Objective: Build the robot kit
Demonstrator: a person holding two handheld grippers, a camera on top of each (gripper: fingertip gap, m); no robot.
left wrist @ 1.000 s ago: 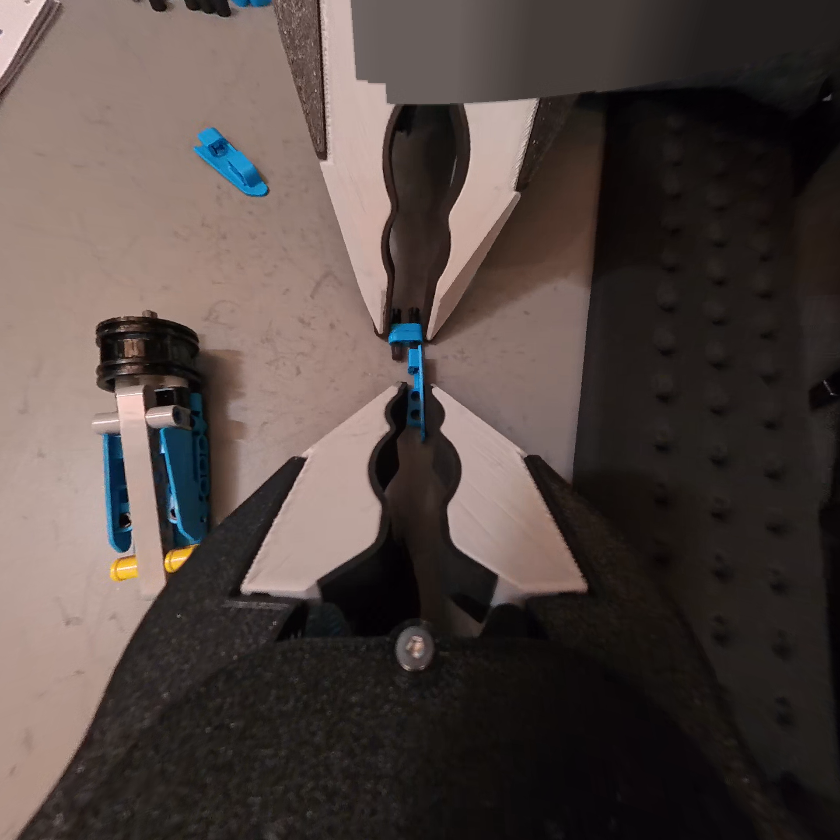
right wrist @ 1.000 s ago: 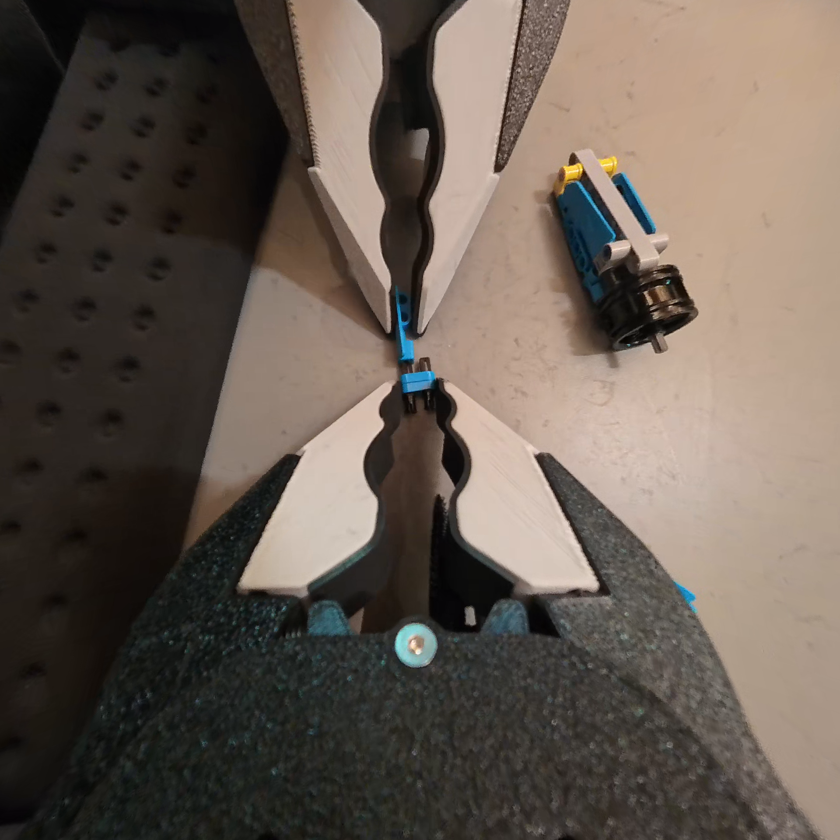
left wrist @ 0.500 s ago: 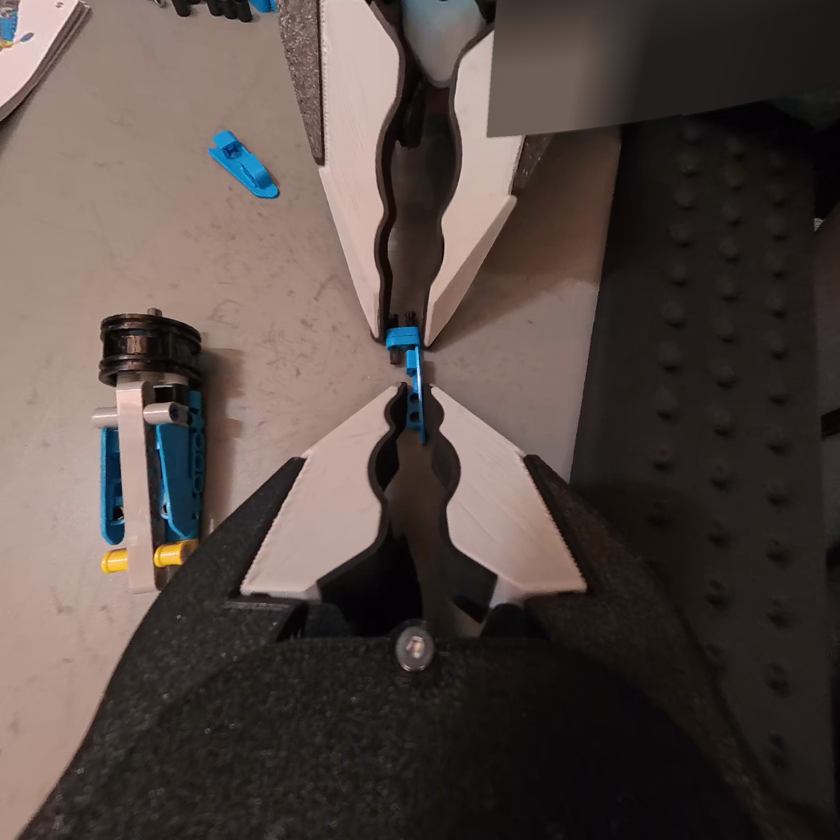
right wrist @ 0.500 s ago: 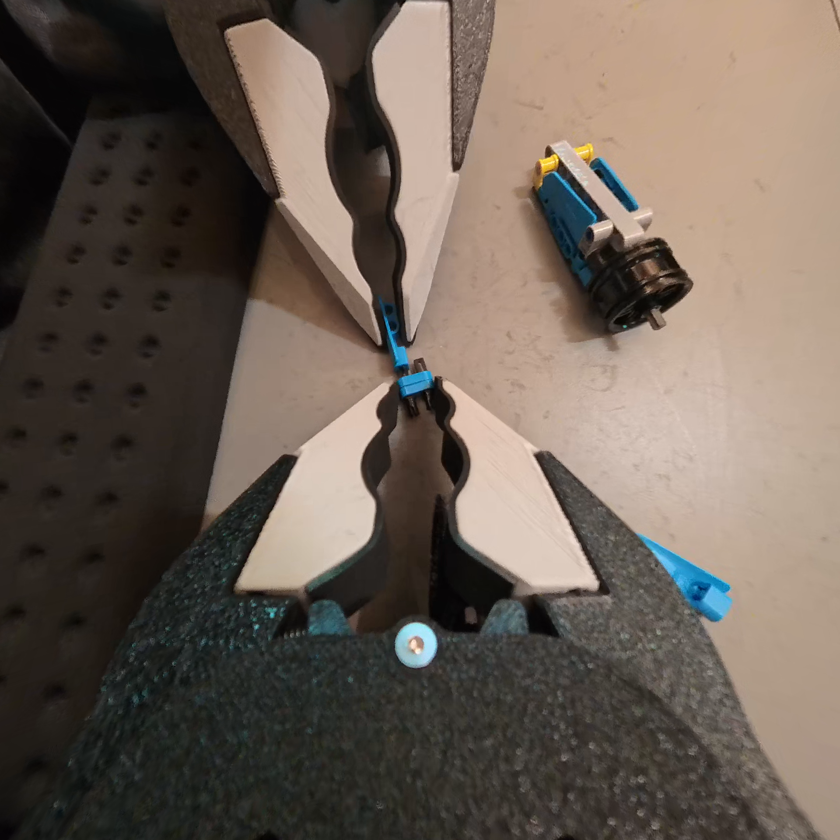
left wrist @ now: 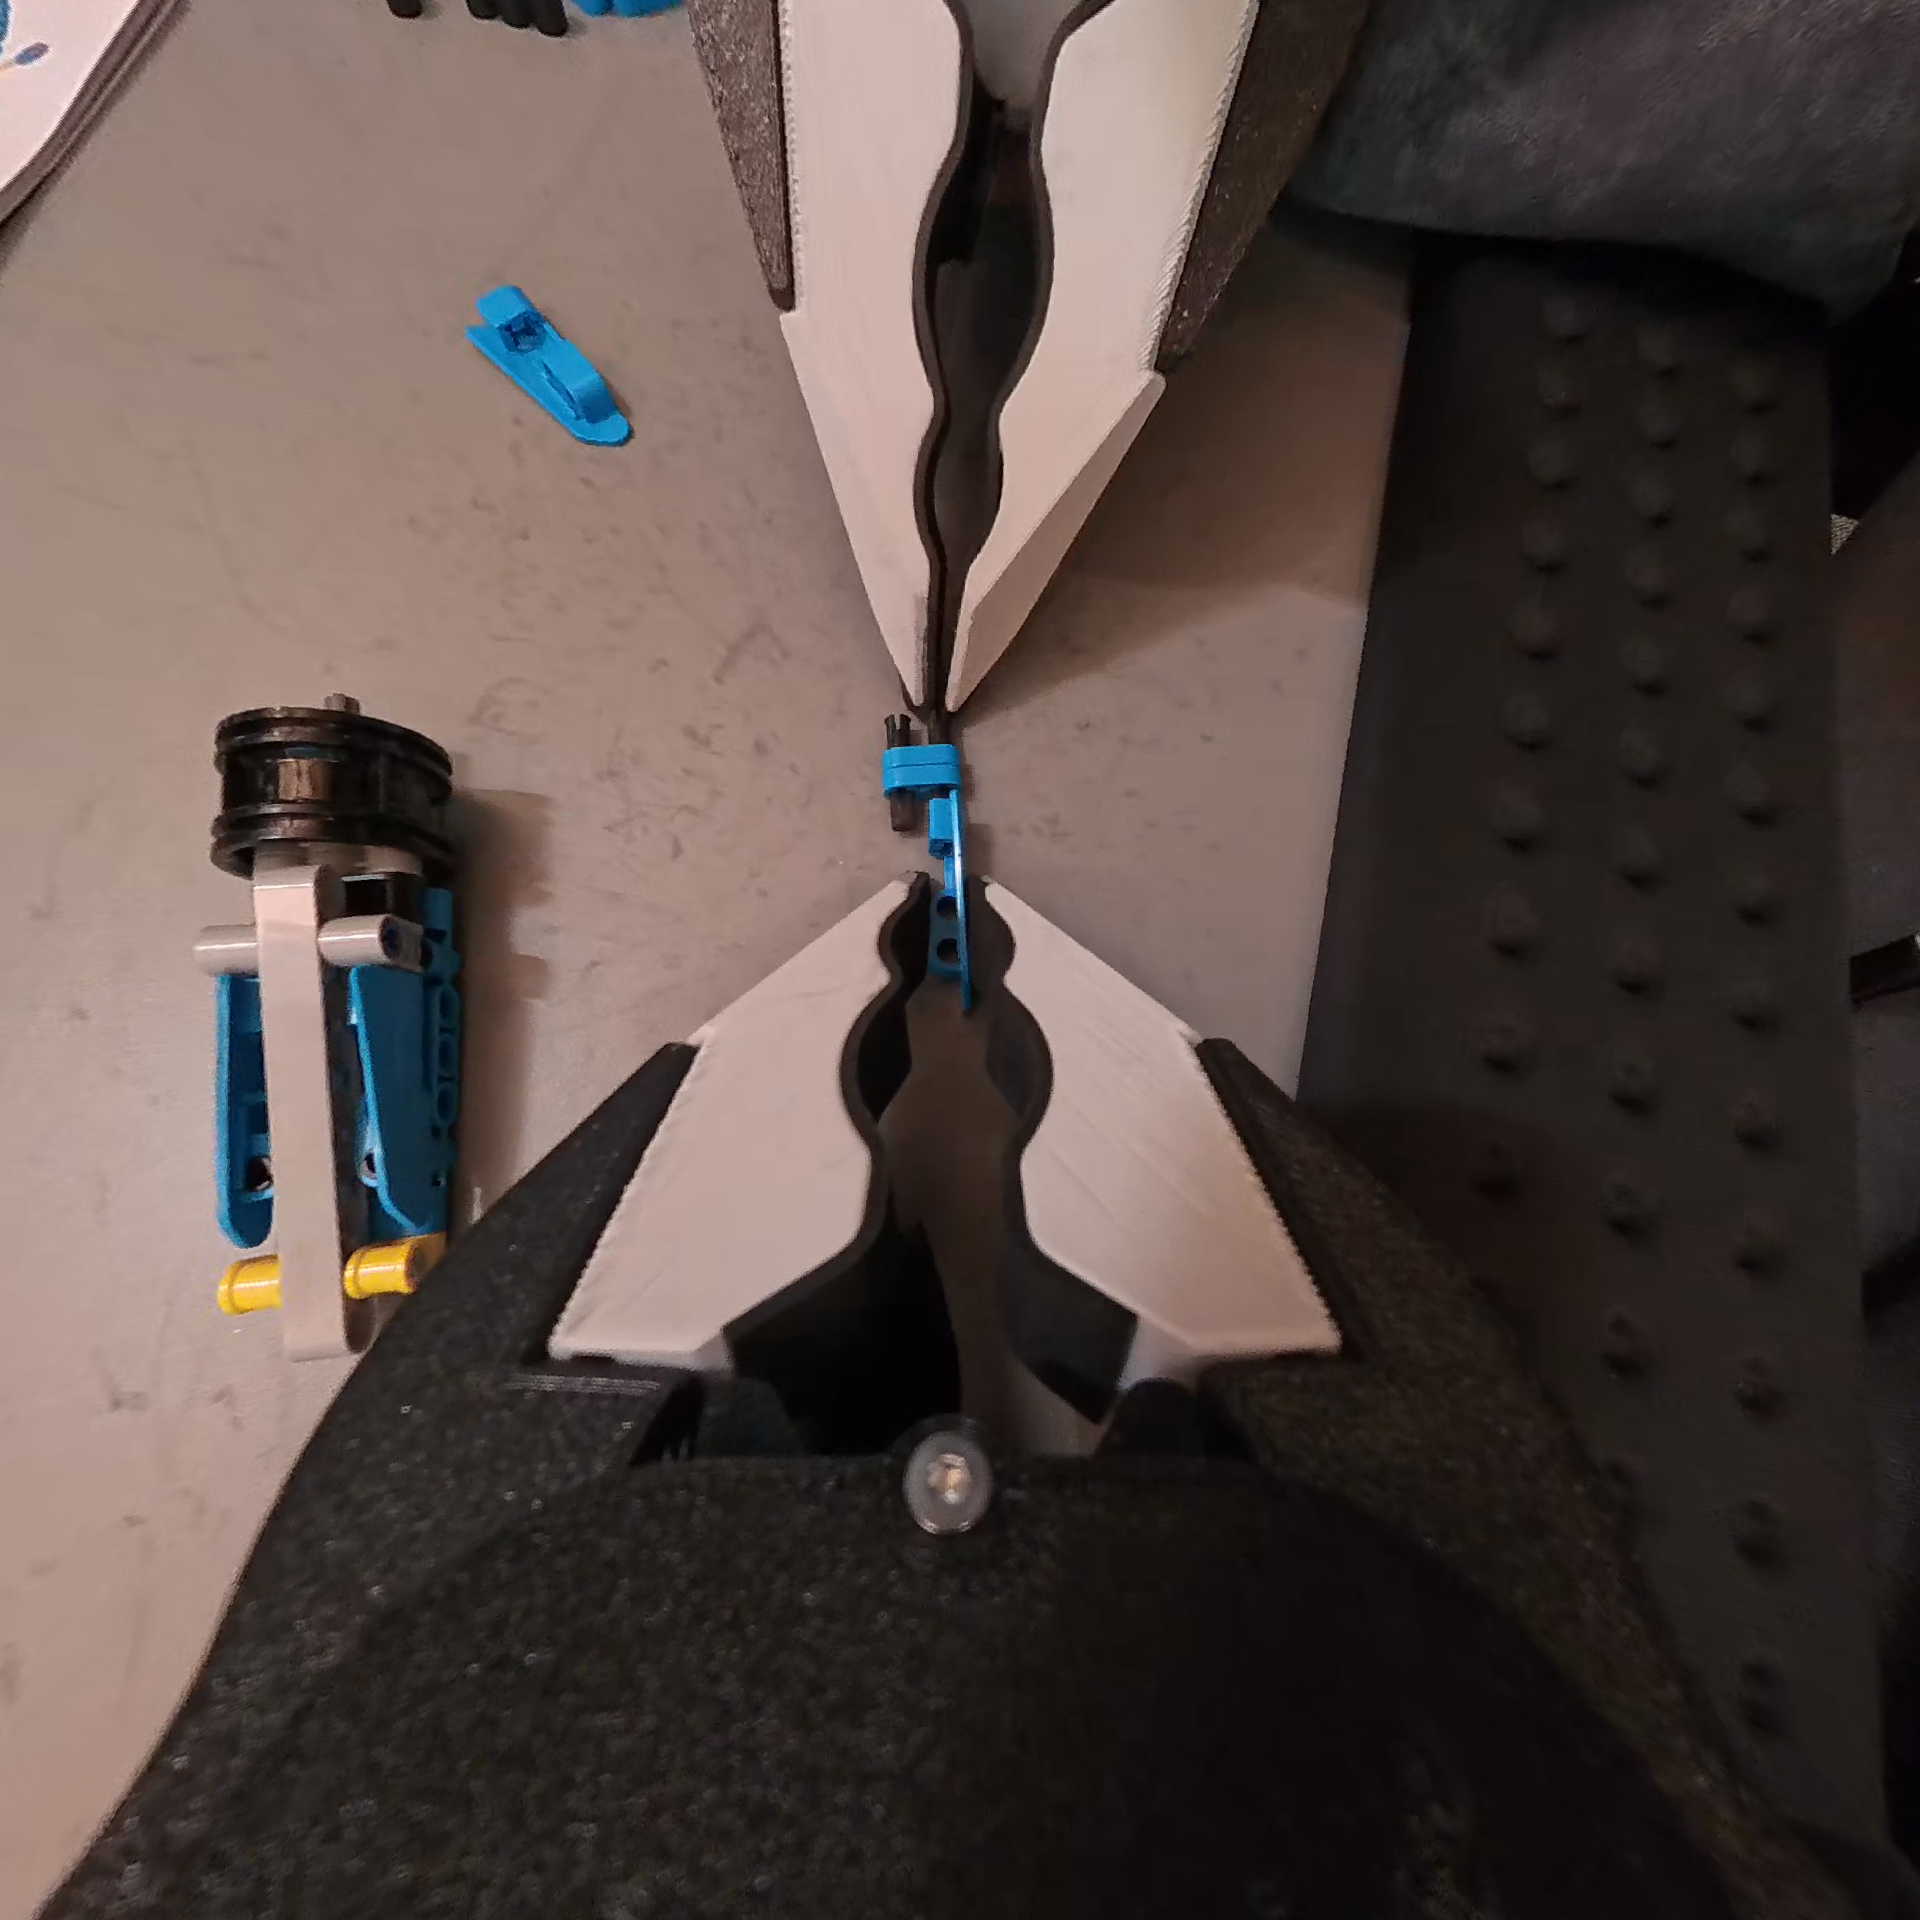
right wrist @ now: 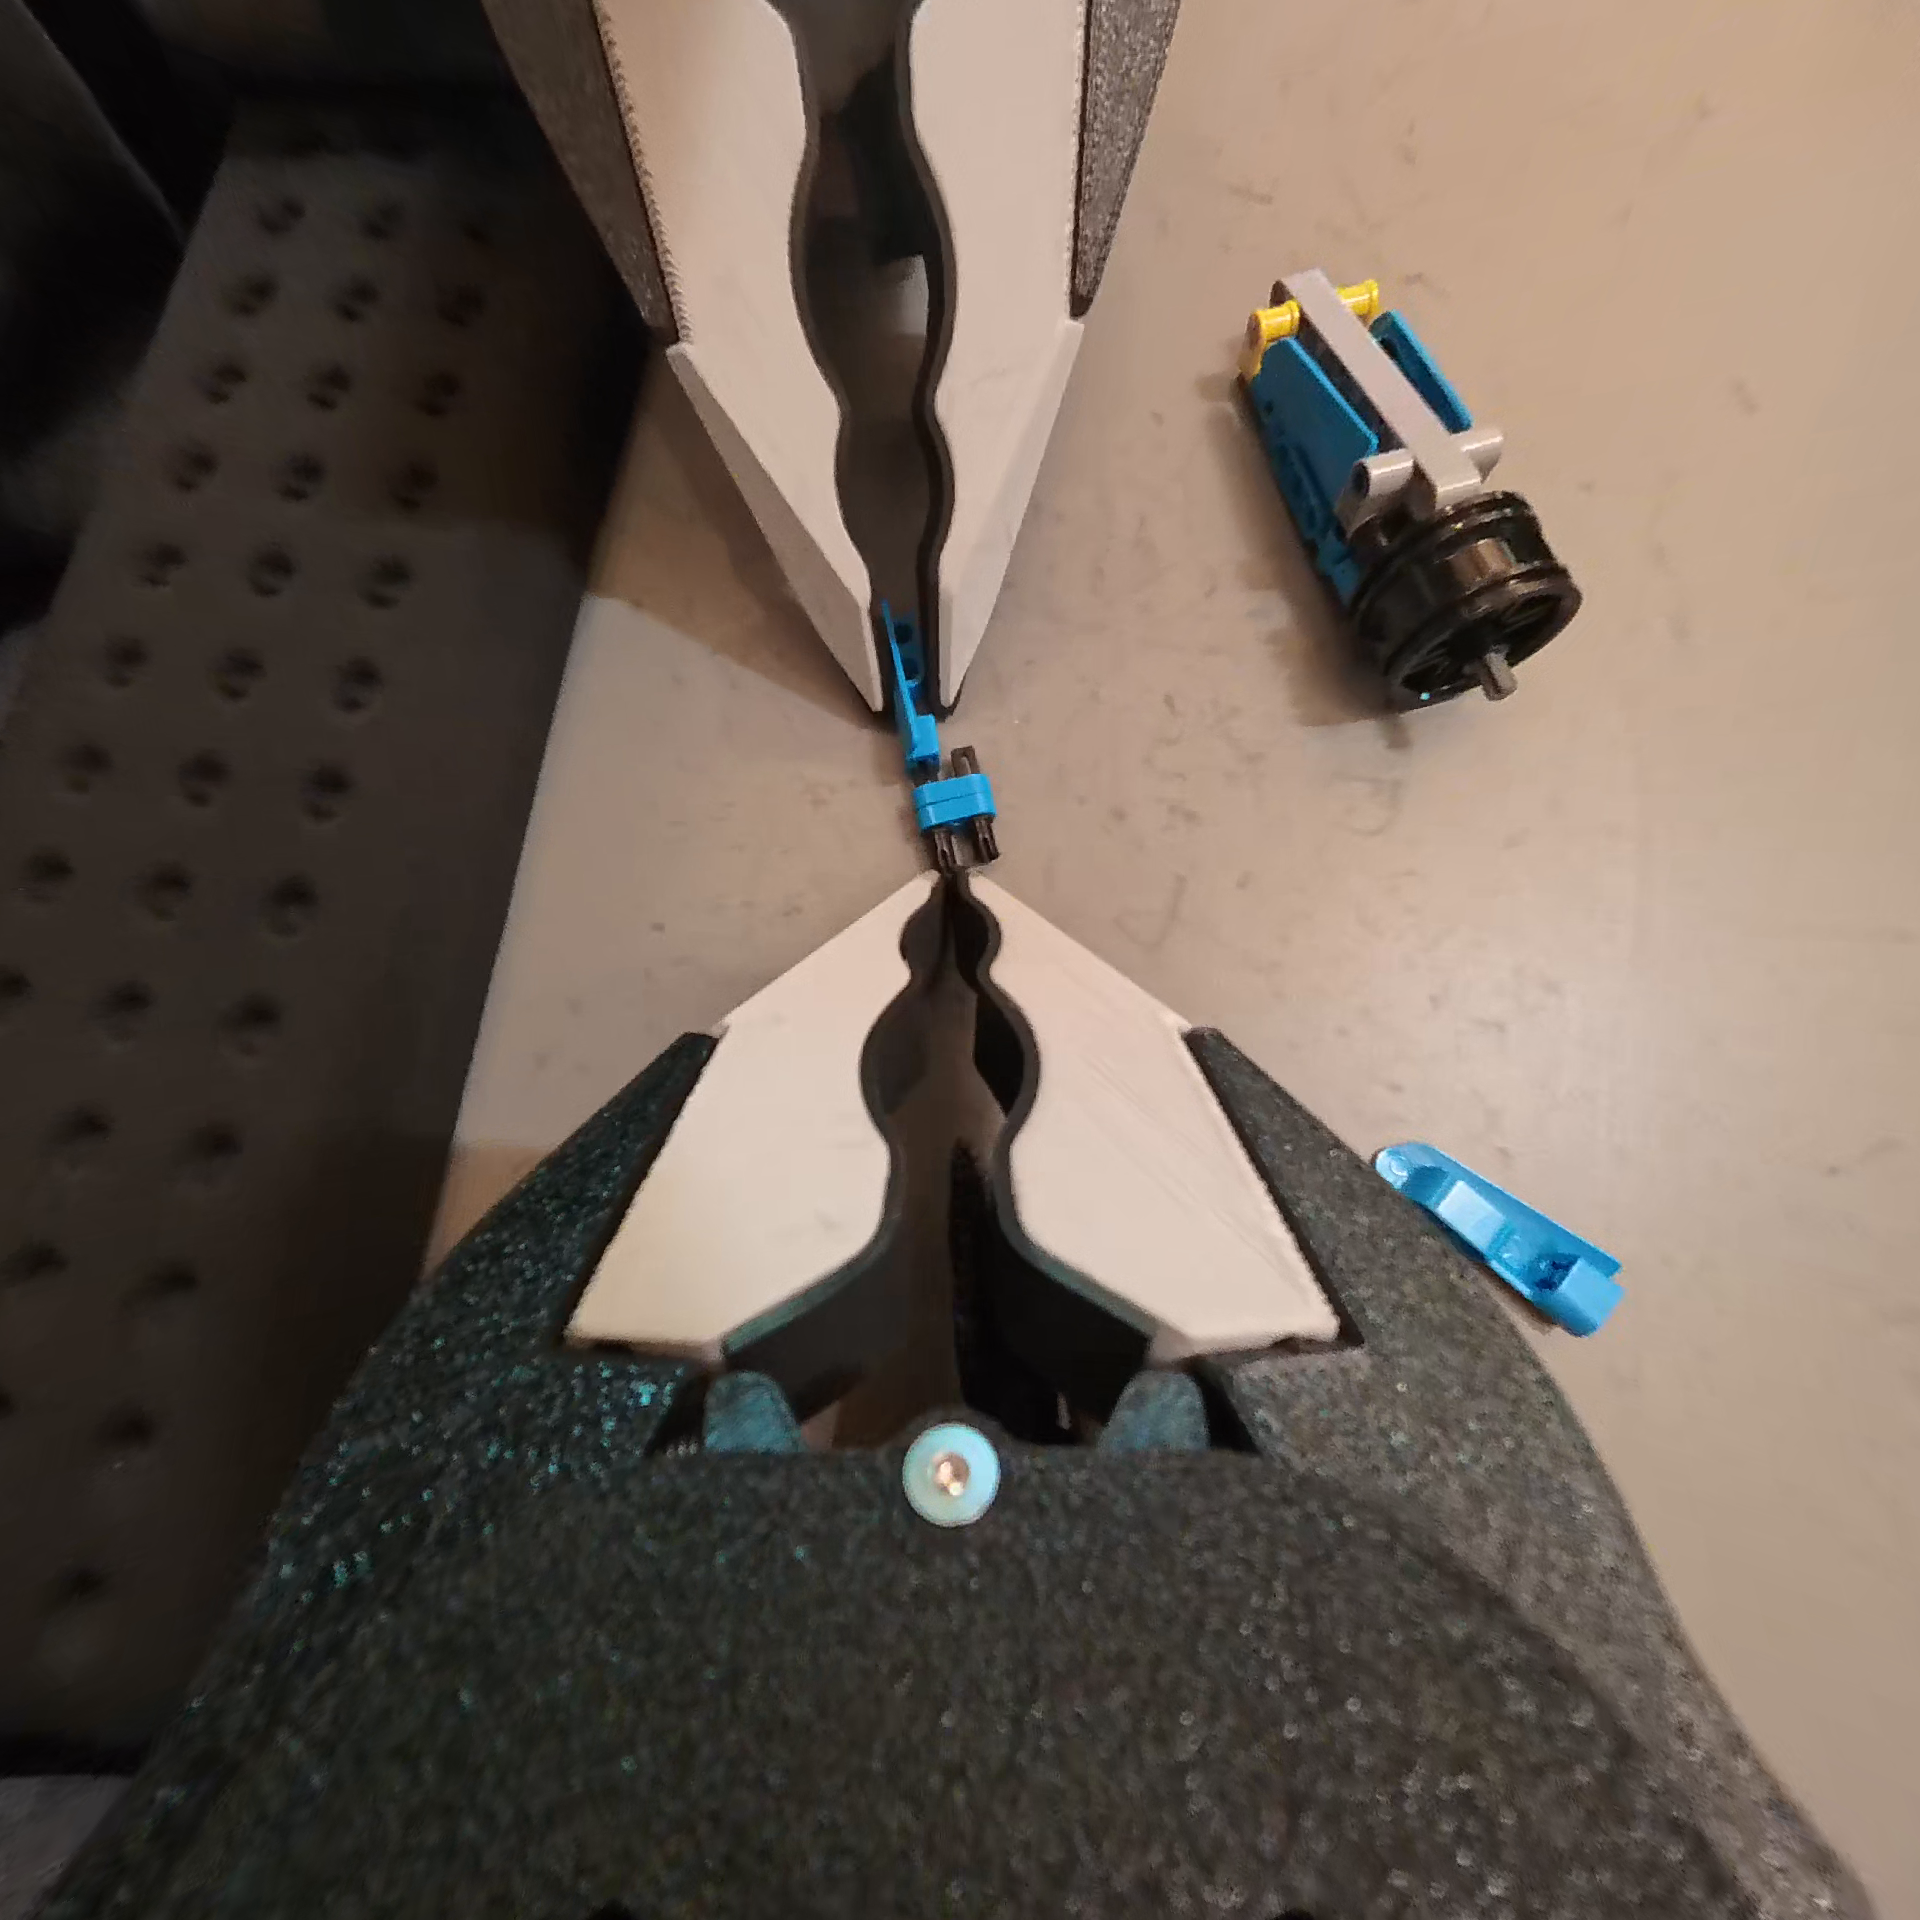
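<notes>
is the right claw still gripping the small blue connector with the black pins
No: the right claw is shut just short of the small blue connector, whose black pins lie clear of its tips.

The lower end of the thin blue beam (left wrist: pixel 954 940) runs in between the left gripper (left wrist: pixel 948 883)'s fingers and is hidden there. Small black and blue pieces (left wrist: pixel 520 8) and white sheets (left wrist: pixel 62 94) are cut off by the top edge of the left wrist view. Whether the right gripper (right wrist: pixel 953 881) touches the black pins (right wrist: pixel 964 850) is too small to tell.
</notes>
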